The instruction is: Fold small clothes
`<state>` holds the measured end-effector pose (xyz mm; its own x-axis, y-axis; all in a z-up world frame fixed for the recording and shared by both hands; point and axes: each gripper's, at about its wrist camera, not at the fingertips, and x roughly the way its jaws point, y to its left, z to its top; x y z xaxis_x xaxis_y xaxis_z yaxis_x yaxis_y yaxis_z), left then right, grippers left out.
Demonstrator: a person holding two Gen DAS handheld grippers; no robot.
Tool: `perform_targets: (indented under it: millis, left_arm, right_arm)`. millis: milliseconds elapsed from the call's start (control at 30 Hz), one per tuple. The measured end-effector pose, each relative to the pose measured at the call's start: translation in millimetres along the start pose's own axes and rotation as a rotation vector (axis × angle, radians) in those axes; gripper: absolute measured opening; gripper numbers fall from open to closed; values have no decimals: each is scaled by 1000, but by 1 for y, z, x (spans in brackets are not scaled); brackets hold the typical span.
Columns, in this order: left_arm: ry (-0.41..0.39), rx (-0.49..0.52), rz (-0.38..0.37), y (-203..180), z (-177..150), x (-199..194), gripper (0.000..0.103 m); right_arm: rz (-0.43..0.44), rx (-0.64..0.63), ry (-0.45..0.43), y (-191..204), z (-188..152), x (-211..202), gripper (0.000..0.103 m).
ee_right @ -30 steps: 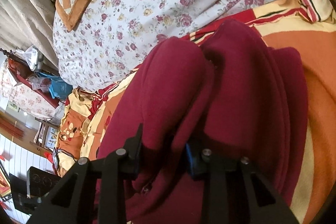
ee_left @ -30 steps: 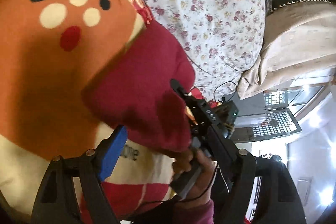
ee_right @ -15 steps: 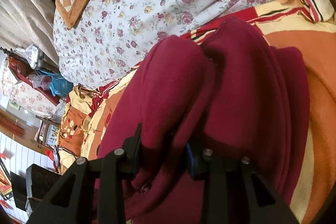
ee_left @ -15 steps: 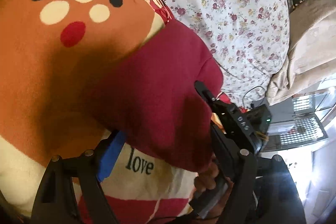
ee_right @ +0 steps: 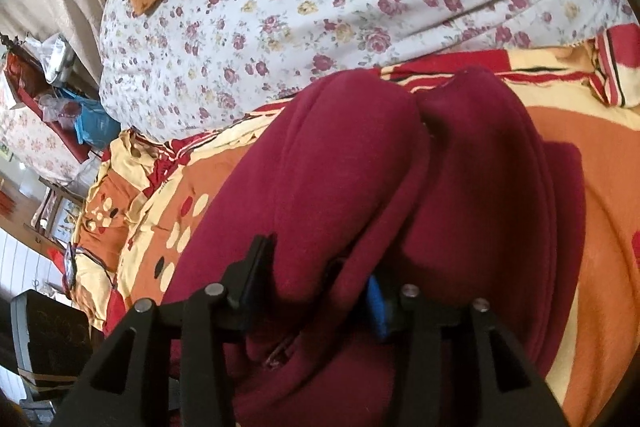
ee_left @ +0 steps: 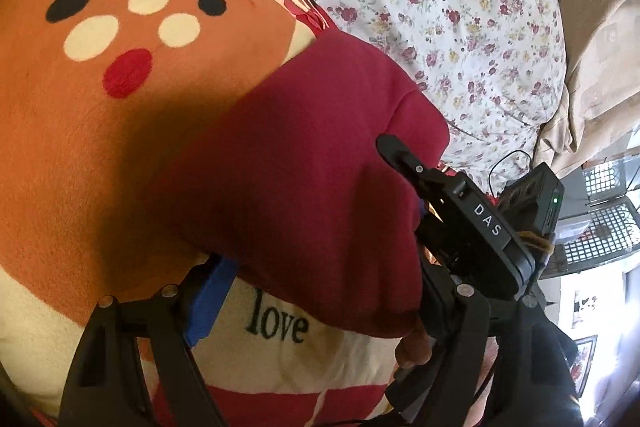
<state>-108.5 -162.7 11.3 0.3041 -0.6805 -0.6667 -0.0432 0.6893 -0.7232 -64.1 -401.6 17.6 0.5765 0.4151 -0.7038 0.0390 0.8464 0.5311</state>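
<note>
Soft maroon fleece garment (ee_right: 360, 187) bunched on orange plush blanket (ee_left: 80, 147).
Right claw (ee_right: 320, 283) pinches a thick fold; left claw (ee_left: 316, 283) spread, fleece between.

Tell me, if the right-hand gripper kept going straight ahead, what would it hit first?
Nothing new: the right gripper is already clamped on the maroon garment, whose bunched folds fill its path. Beyond them probably the floral quilt, though depth is unclear.

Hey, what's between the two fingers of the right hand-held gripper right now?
A bunched fold of the maroon garment sits between the right hand-held gripper's fingers, seen in the right wrist view.
</note>
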Motion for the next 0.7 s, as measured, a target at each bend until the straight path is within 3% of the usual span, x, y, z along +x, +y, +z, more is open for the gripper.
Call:
perform_targets:
  millis: [167, 367, 467, 700]
  left_arm:
    - [3, 18, 11, -2, 0, 1, 68]
    - [2, 68, 62, -5, -2, 1, 33]
    - [-1, 99, 67, -10, -6, -5, 18]
    - [-17, 198, 34, -47, -17, -21, 15]
  right_arm:
    - [2, 8, -2, 0, 2, 3, 46]
    - [-25, -47, -40, 11, 2, -3, 25]
    - [-10, -55, -53, 14, 4, -10, 21]
    - [18, -128, -98, 31, 22, -45, 20]
